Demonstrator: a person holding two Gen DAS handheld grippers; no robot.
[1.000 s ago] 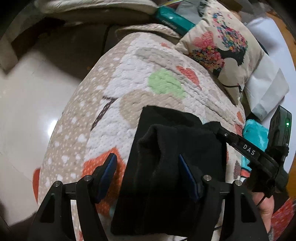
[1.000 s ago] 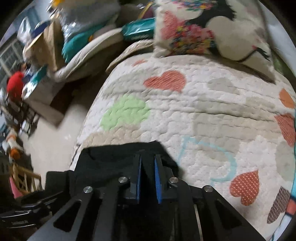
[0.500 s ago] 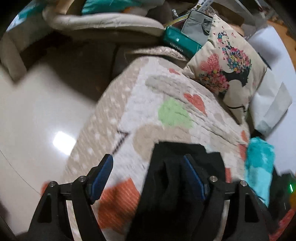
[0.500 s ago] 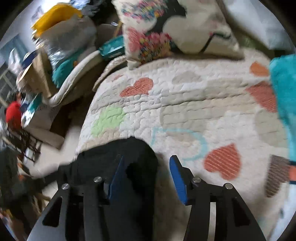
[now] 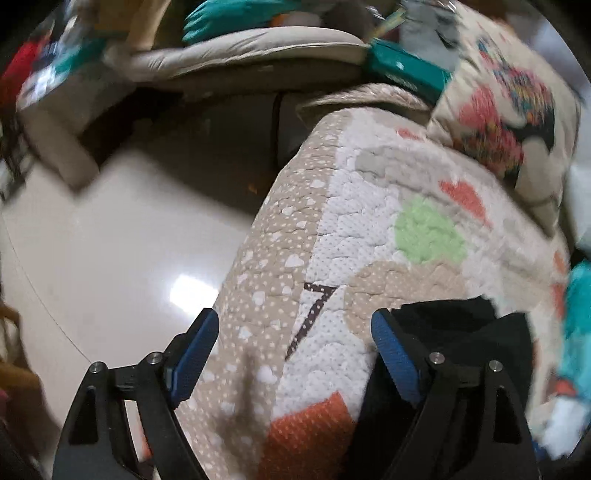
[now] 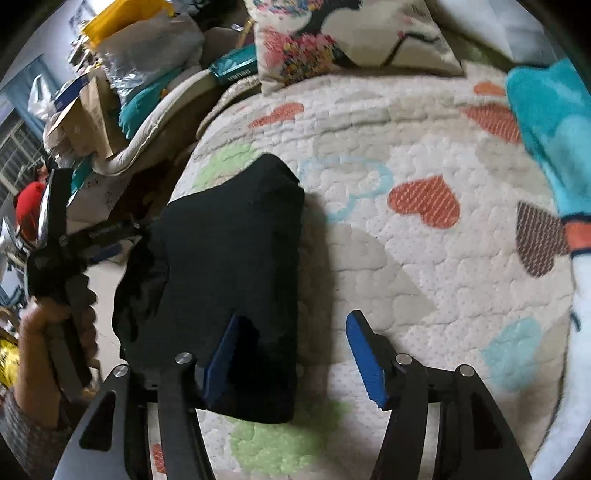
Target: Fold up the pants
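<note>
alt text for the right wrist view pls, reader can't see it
Folded black pants lie on a heart-patterned quilt, the open right gripper empty beside them. A floral pillow sits behind.

open quilt [image 6: 424, 258] lies right of the folded black pants [image 6: 236, 266]; a floral pillow [image 6: 351, 33] blocks the far edge, a turquoise blanket [image 6: 550, 122] the right.
</note>
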